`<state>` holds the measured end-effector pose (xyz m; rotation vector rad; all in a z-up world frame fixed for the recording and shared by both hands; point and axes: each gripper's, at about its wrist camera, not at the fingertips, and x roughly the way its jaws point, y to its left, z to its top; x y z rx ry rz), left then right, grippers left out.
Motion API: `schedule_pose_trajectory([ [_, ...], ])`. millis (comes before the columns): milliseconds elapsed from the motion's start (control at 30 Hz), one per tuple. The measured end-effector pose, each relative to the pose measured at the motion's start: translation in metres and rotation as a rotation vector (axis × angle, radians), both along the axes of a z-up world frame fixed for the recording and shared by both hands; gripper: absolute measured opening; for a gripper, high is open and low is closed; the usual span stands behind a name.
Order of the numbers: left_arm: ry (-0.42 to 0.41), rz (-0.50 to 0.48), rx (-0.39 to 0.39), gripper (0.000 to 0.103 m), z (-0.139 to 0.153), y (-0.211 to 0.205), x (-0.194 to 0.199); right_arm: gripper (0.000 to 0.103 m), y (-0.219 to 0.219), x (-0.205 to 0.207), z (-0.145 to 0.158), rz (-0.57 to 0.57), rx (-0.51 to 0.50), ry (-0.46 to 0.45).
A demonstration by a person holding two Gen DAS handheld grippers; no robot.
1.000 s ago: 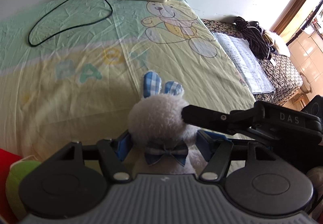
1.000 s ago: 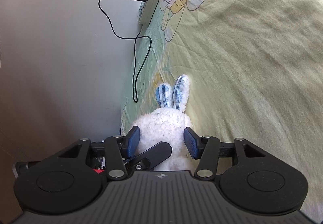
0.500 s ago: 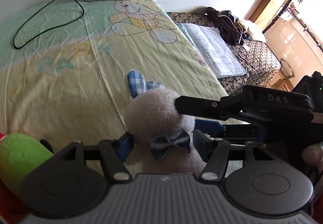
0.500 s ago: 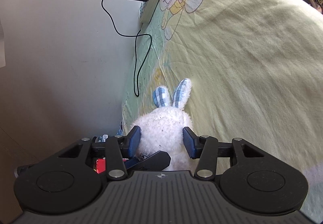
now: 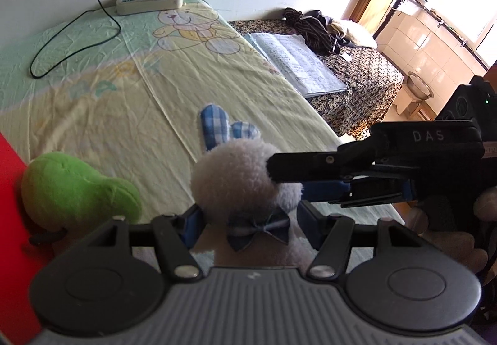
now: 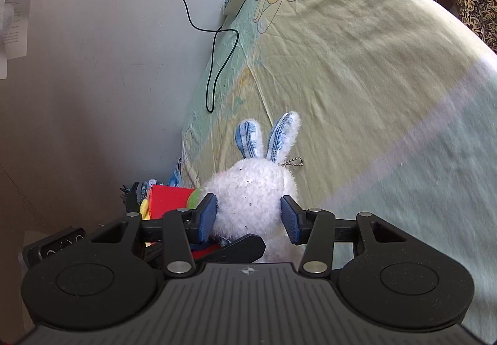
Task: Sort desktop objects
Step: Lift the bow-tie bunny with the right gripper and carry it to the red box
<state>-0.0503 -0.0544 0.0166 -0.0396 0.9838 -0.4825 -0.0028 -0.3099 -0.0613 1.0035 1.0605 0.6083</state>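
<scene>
Both grippers on the bunny point(image 6: 253, 189), held above the sheet point(image 6: 357, 71). Right gripper point(image 6: 248, 216) pinches its head; left gripper point(image 5: 248, 222) at the neck, contact unclear. Ears point forward, away from both.

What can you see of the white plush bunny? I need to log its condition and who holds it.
The white plush bunny is fluffy, with two blue-checked ears pointing up, a blue bow tie at its neck and a small ball chain by one ear. Tiny dark specks dot the fur. It sits upright above the pale bedsheet. The right gripper presses its blue pads into both sides of the head, and the left gripper brackets the body near the bow tie. A green plush lies beside it, apart.
</scene>
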Motion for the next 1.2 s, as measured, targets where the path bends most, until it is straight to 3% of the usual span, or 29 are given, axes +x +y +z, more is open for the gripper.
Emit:
schedule_pose_trajectory([
  [367, -0.127, -0.011, -0.037, 0.065, 0.045, 0.076, -0.049, 0.048, 0.054, -0.038, 0.046, 0.054, -0.006, -0.104],
  [733, -0.311, 0.056, -0.054, 0.065, 0.094, 0.166, -0.082, 0.048, 0.136, -0.06, 0.096, 0.1, 0.03, -0.26],
  [967, -0.423, 0.131, 0.014, 0.065, 0.109, 0.225, -0.101, 0.048, 0.193, -0.058, 0.124, 0.167, 0.056, -0.379],
  [1200, -0.432, 0.225, 0.131, 0.066, 0.094, 0.282, -0.101, 0.048, 0.268, -0.048, 0.122, 0.255, 0.08, -0.481],
])
